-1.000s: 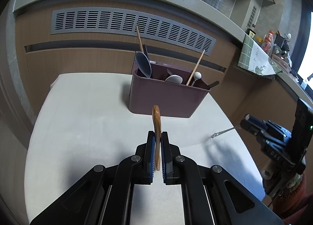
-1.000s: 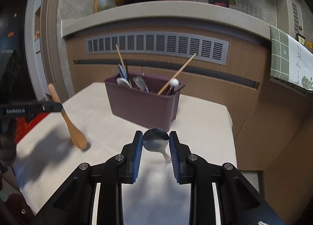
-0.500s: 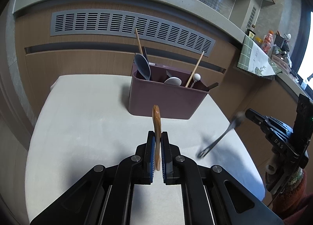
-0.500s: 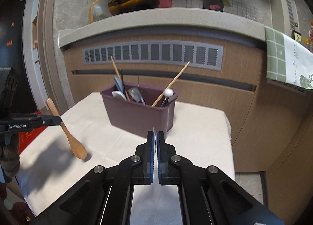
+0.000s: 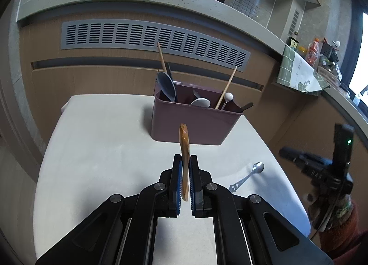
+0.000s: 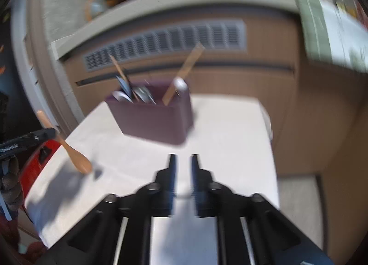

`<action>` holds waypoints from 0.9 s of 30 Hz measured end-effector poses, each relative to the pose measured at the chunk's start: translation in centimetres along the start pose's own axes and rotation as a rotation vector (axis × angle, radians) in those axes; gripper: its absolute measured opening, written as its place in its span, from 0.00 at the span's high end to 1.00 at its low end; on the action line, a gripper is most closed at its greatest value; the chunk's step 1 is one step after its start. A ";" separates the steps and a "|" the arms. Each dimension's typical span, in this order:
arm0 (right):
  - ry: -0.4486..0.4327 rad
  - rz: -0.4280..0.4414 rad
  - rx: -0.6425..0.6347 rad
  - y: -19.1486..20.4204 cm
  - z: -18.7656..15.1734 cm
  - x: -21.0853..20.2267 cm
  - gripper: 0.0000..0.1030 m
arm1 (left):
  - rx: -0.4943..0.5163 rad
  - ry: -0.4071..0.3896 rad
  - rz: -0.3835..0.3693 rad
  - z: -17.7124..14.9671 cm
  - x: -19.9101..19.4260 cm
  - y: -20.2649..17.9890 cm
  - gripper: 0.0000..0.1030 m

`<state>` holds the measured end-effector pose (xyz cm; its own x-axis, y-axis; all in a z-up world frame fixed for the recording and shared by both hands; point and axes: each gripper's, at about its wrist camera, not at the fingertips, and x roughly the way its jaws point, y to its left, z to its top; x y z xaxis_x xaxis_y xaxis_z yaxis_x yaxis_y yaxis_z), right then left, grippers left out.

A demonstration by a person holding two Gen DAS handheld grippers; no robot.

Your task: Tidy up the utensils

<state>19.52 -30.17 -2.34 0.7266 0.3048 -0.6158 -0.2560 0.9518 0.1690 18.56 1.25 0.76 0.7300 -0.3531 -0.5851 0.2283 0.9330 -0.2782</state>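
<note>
I see a kitchen with a brown counter wall and a white table [image 5: 96,149]. A purple bin [image 5: 195,124] sits at the far side of the table, and it already has chopsticks and spoons in it. My left gripper [image 5: 185,182] is squeezed tight on a wooden spoon [image 5: 184,140], up in the air on the near side of the bin. My right gripper [image 6: 182,173] has its fingers apart and holds nothing. A metal spoon [image 5: 249,176] lies on the table to the right. I think two things are left: both spoons must go in the bin.
</note>
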 end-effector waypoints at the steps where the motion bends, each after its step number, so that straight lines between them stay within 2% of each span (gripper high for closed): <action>1: 0.035 0.005 0.030 -0.7 -0.7 0.7 0.72 | -0.007 0.005 0.002 -0.1 0.2 0.2 0.94; 6: 0.175 -0.015 0.179 -3.4 -4.3 4.0 0.71 | -0.024 0.024 0.006 -0.3 0.8 0.7 0.94; 8: 0.198 -0.013 0.227 -4.1 -4.5 4.9 0.71 | -0.025 0.027 0.008 -0.3 1.0 0.8 0.94; 10: 0.179 -0.023 0.244 -4.2 -4.2 5.3 0.68 | -0.027 0.029 0.007 -0.4 1.0 0.8 0.94; 12: 0.188 -0.029 0.231 -3.5 -3.5 6.3 0.63 | -0.031 0.031 0.006 -0.4 1.2 0.8 0.94; 19: 0.164 -0.085 0.089 0.4 -1.2 10.1 0.59 | -0.037 0.051 0.003 -0.6 1.8 1.1 0.94; 21: 0.177 -0.094 0.039 1.4 -0.9 10.8 0.52 | -0.042 0.053 0.002 -0.6 1.9 1.2 0.94; 23: 0.191 -0.105 0.020 1.9 -0.8 11.1 0.48 | -0.048 0.053 0.001 -0.7 2.0 1.3 0.94; 27: 0.214 -0.124 0.005 2.2 -0.7 11.2 0.47 | -0.057 0.052 -0.003 -0.7 2.1 1.6 0.94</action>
<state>26.62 -24.73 -9.39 0.6002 0.1722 -0.7811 -0.1699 0.9817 0.0858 19.97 1.95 -1.41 0.6948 -0.3602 -0.6225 0.1925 0.9271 -0.3216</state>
